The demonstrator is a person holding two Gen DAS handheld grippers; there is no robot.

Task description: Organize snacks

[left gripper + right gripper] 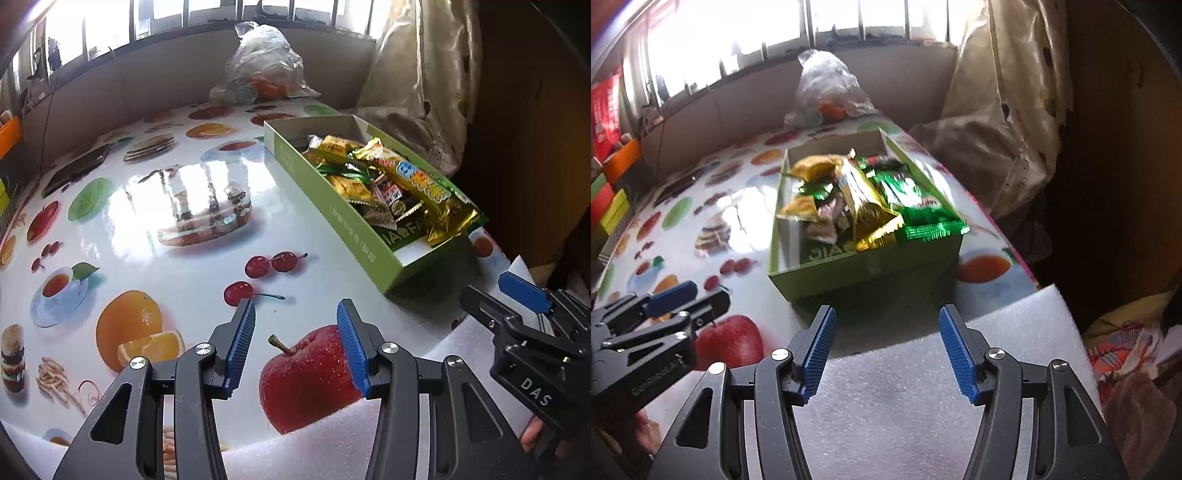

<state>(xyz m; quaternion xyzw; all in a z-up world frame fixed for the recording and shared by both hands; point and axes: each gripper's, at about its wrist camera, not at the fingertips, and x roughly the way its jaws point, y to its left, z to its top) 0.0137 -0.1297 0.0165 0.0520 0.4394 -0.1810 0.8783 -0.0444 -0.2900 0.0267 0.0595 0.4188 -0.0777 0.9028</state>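
Green box [354,225] holds mixed snack packets [384,184]; both grippers' fingers [240,343] [955,350] spread, pinching nothing.

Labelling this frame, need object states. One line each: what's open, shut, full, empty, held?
Green box: open-topped, no lid on it, holding a heap of snack packets.
Long gold packet: lying on top of the heap, one end over the box's near rim.
Plastic bag: crumpled, at the table's far edge.
Left gripper: open, nothing between the fingers.
Right gripper: open, nothing between the fingers.
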